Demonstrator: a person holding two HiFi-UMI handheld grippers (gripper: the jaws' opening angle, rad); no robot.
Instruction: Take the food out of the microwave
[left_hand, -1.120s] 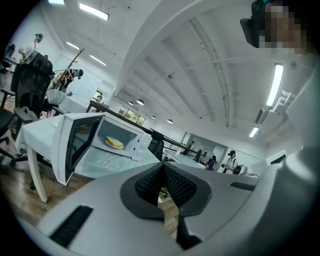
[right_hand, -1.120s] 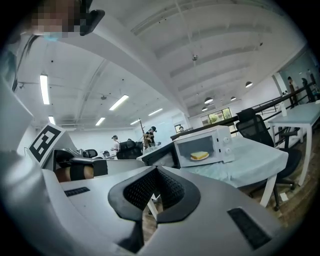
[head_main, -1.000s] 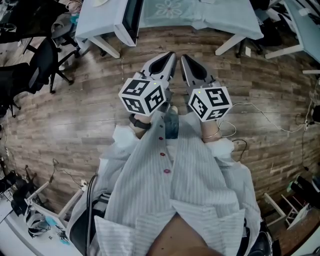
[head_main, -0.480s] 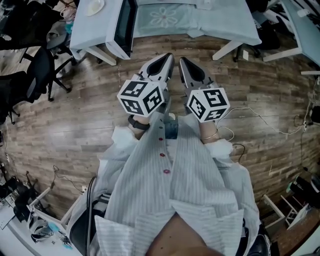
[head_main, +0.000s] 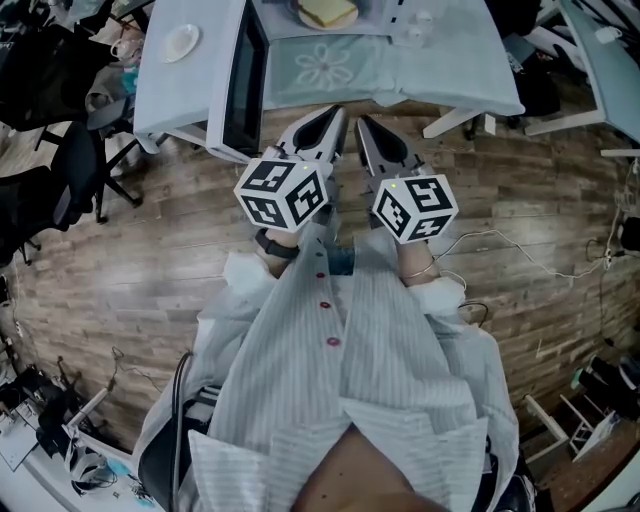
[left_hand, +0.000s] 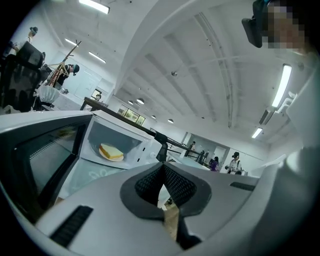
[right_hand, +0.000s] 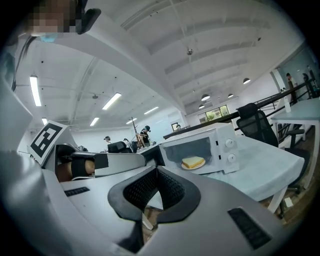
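The food is a slice of bread on a white plate (left_hand: 111, 151) (right_hand: 193, 162), inside the white microwave (right_hand: 200, 150) (left_hand: 125, 142). In the head view the bread (head_main: 326, 12) shows at the top edge. The microwave's door (head_main: 240, 85) (left_hand: 45, 160) stands swung open to the left. My left gripper (head_main: 336, 115) (left_hand: 161, 172) and my right gripper (head_main: 364, 122) (right_hand: 156, 175) are side by side and pointing at the microwave, short of the table's front edge. Both are shut, with nothing between the jaws.
The microwave stands on a table with a light blue cloth (head_main: 430, 60) (right_hand: 270, 165). A small white dish (head_main: 180, 42) lies on the table left of the door. Black office chairs (head_main: 70, 150) stand at the left over a wooden floor (head_main: 520, 190) with cables.
The table and the open microwave have slid nearer and further into view, and the bread now shows at the top edge. Both grippers have stayed shut and side by side.
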